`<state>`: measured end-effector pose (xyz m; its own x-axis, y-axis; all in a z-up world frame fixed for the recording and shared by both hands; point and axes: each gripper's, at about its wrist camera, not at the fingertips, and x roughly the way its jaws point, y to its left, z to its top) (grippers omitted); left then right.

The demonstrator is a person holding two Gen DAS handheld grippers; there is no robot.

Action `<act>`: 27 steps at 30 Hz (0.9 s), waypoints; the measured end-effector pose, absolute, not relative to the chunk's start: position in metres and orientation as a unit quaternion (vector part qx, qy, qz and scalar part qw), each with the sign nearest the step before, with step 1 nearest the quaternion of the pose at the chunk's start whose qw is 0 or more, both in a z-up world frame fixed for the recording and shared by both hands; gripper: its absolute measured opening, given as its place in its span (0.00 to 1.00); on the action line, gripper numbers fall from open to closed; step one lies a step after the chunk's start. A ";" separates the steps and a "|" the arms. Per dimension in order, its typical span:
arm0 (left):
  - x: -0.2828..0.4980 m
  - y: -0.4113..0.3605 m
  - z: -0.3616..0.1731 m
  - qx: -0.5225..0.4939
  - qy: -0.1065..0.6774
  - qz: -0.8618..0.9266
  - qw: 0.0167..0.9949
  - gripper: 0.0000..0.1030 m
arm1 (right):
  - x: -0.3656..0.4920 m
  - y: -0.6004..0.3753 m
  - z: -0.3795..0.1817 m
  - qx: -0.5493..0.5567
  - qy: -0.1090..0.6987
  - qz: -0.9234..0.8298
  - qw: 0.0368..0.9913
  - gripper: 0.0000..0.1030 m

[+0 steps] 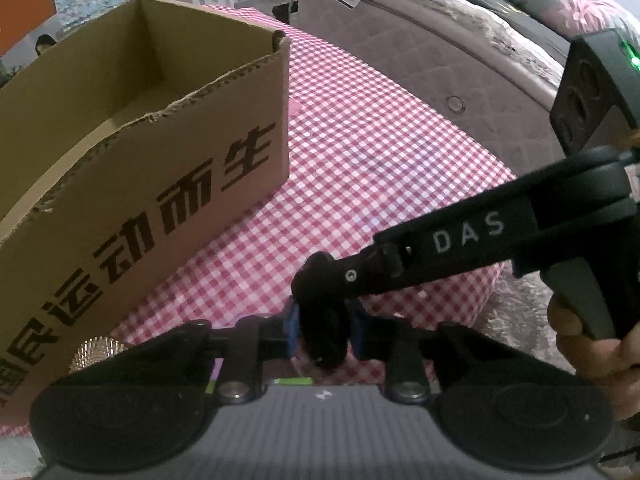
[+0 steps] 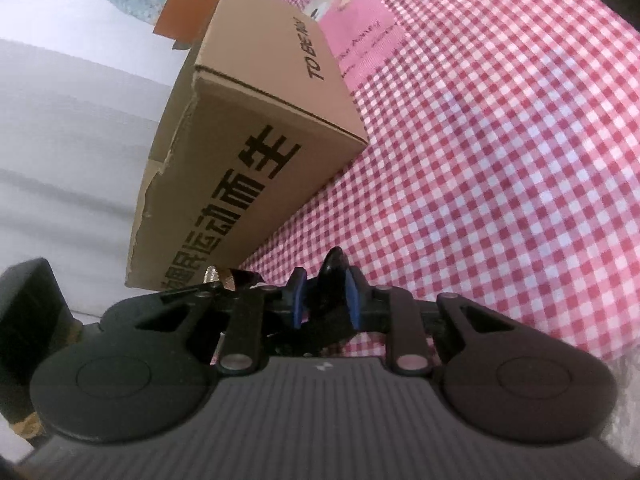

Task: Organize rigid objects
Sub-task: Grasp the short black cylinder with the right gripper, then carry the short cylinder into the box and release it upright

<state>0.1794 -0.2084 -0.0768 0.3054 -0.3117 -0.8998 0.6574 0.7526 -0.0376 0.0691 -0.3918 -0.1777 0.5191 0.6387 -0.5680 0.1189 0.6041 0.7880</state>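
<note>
- The open brown cardboard box (image 1: 132,152) with black printed characters stands on the pink-checked surface (image 1: 360,152); a gold mesh-textured object (image 1: 98,350) lies at its near wall.
- Beside the box, checked cloth lies bare up to the quilted bed (image 1: 400,52).
- The left hand-held gripper (image 1: 322,332) and right hand-held gripper (image 2: 325,300) are both clamped on one black rigid object (image 1: 324,320), just beside the box; its long axis is unclear.

bedroom (quilted mattress (image 1: 420,52), bedding)

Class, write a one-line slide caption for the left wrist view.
Left gripper and right gripper both clamp one black object beside the open cardboard box on the pink checked cloth.
</note>
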 end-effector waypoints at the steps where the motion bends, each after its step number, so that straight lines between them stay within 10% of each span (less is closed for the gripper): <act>1: 0.179 -0.208 -0.076 0.173 0.501 -0.305 0.791 0.22 | 0.070 -0.389 -0.177 0.408 0.459 0.169 0.771 0.18; 27: 0.139 -0.113 0.096 0.112 0.298 -0.238 0.918 0.23 | 0.068 -0.284 0.034 0.221 0.275 0.251 0.901 0.17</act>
<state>0.1389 -0.1133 0.0958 0.7092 -0.3706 -0.5998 0.5038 0.8615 0.0635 0.0682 -0.2841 0.0336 0.7225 0.5743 -0.3850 -0.3307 0.7760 0.5371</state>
